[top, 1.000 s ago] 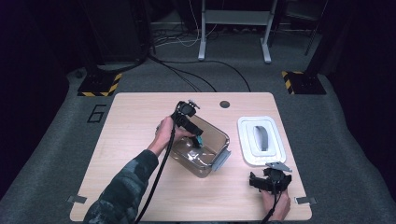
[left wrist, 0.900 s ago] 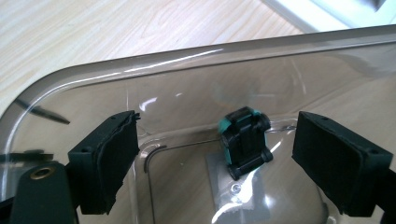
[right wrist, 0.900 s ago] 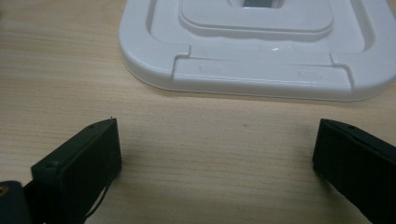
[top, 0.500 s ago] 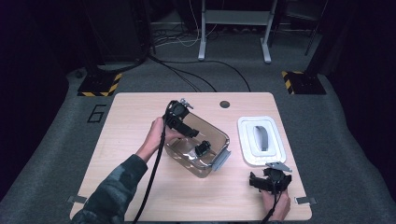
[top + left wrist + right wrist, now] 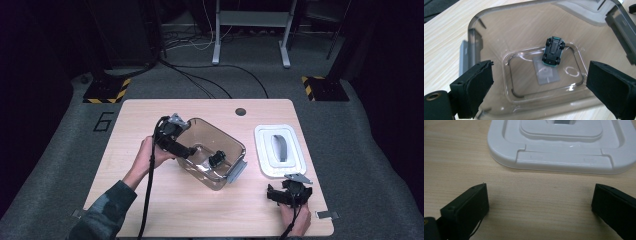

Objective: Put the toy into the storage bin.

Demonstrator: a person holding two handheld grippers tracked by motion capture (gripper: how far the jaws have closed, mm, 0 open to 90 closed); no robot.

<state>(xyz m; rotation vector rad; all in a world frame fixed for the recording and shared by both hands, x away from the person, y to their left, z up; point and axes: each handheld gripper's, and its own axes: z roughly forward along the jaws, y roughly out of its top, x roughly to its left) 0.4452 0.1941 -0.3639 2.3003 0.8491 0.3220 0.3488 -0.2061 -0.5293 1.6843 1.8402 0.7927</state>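
left gripper [image 5: 192, 151] over the clear bin's [image 5: 235, 145] near-left rim, jaws just been opening and now spread with nothing between them, toy car [image 5: 553, 51] lying upside down on the bin floor, right gripper [image 5: 539, 205] parked on the table [image 5: 150, 200] just short of the white lid [image 5: 564, 157], jaws wide and empty

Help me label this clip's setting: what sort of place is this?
Probably a lab or studio set up for recording, not a home: a lone wooden table on grey carpet, black-and-yellow hazard-striped bases beside it, cables across the floor, and a metal stand behind.
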